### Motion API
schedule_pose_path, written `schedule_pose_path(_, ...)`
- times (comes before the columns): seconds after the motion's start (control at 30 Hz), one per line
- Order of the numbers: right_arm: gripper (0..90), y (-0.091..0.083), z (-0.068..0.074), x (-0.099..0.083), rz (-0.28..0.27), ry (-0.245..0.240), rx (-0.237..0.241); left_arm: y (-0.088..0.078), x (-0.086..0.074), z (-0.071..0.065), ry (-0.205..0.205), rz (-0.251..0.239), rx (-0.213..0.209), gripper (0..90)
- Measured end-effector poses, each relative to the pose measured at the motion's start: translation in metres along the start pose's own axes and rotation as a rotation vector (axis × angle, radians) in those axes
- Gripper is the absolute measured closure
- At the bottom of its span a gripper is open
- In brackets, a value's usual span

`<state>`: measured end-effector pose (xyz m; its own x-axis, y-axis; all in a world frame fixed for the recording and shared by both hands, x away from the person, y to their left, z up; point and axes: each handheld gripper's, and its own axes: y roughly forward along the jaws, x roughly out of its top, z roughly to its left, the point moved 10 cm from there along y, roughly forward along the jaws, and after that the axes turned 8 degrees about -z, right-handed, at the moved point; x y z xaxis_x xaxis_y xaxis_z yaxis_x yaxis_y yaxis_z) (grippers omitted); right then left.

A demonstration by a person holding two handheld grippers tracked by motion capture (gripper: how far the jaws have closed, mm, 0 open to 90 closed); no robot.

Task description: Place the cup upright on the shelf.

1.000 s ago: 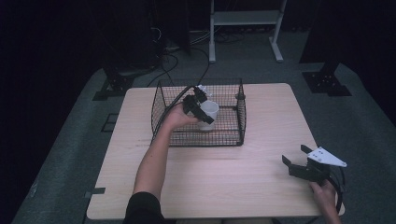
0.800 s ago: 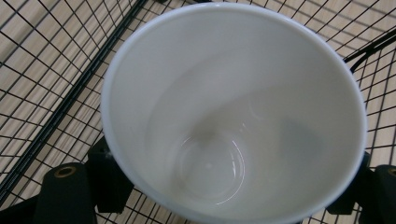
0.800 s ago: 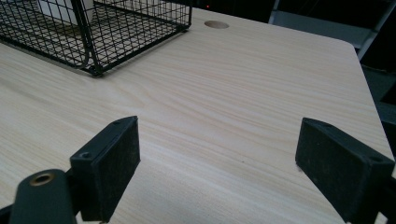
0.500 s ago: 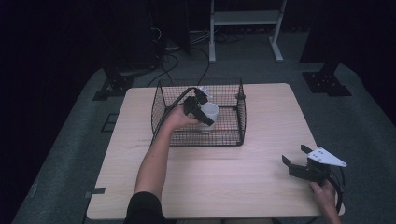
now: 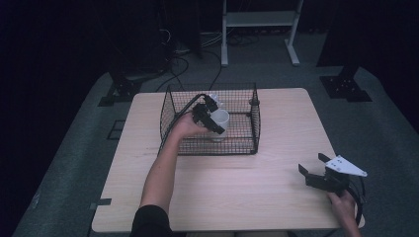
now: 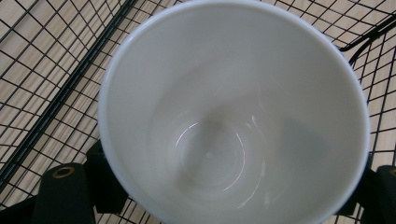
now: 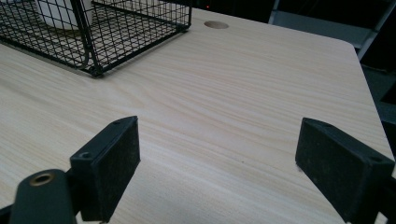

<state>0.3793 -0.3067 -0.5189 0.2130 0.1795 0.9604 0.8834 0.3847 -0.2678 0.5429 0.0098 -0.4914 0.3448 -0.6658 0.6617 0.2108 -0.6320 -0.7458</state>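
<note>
While the high view shows the left hand-held gripper (image 5: 213,120) clenched on a white ceramic cup (image 5: 220,121) inside the black wire basket (image 5: 254,129), its own view shows the cup's bare inside (image 6: 210,144), right hand-held gripper (image 5: 315,169) released above the pale wooden desk (image 5: 237,182), grey carpet (image 5: 385,123), dark room

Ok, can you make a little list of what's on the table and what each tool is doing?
table: light wooden top
basket: black wire basket, toward the table's far side
mug: white mug, empty, inside the basket
left tool: in the basket, shut on the mug
right tool: open, holding nothing, near the table's right front corner
</note>
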Motion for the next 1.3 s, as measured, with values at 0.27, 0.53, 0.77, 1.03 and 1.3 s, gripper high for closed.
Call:
schedule_pose_path(0.27,13.1,0.000,0.000,0.000,0.000,0.000,-0.001,-0.004,-0.001,0.001,-0.011,-0.010,0.012,15.2)
schedule_pose_path(0.53,13.1,0.000,0.000,0.000,0.002,-0.001,0.000,-0.013,0.005,-0.003,-0.003,-0.029,0.026,9.4)
schedule_pose_path(0.77,13.1,0.000,0.000,0.000,0.004,-0.001,-0.001,-0.026,0.011,-0.005,0.003,-0.067,0.042,7.6)
schedule_pose_path(1.03,13.1,0.000,0.000,0.000,0.006,-0.001,-0.002,-0.041,0.018,-0.008,0.015,-0.104,0.067,6.5)
schedule_pose_path(1.3,13.1,0.000,0.000,-0.001,0.006,0.001,-0.003,-0.057,0.022,-0.015,0.033,-0.127,0.086,6.5)
